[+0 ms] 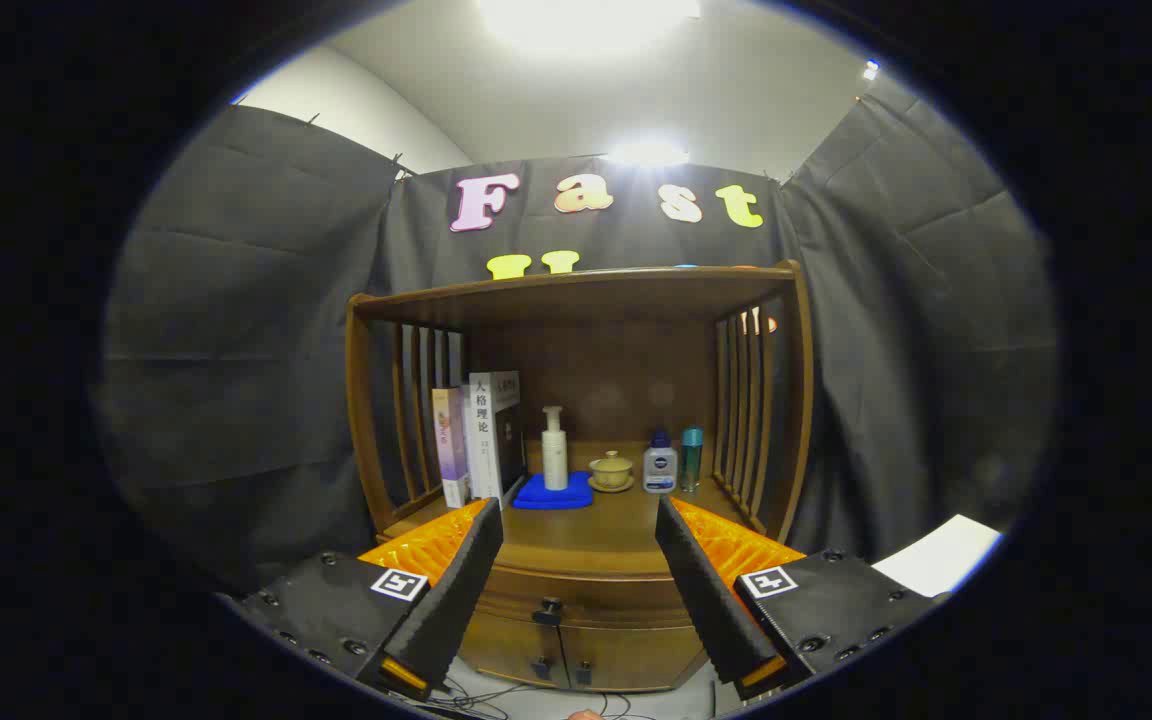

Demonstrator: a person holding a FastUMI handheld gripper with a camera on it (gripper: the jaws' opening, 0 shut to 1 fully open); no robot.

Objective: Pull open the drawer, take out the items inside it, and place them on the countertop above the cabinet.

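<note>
- The tool (579, 560) is released, its two fingers spread wide with nothing between them, held in the air in front of the cabinet (581, 620) and apart from it.
- Seen through the gap between the fingers, just beyond them, is the drawer (586, 598); its front looks flush with the cabinet, so I judge it closed.
- A small dark knob (549, 609) sits at the middle of the drawer front, a little nearer the left finger than the right.
- Above the drawer is the bench (586, 535), the cabinet's wooden top. Its front edge is bare.
- Towards the bench's back edge stand, from the left corner: some upright books (481, 440), a blue cloth (551, 492) with a white pump bottle (555, 450) on it, a small lidded cup (612, 470) on a saucer, a squat bottle (660, 465) and a slim teal bottle (692, 458) just beside it near the right corner.
- Progress: by my reading, the task is at its start. Drawer not yet pulled, its contents hidden, nothing taken out.
- Left to do: grip the knob, pull the drawer open, lift out whatever lies inside, set it on the bench.
</note>
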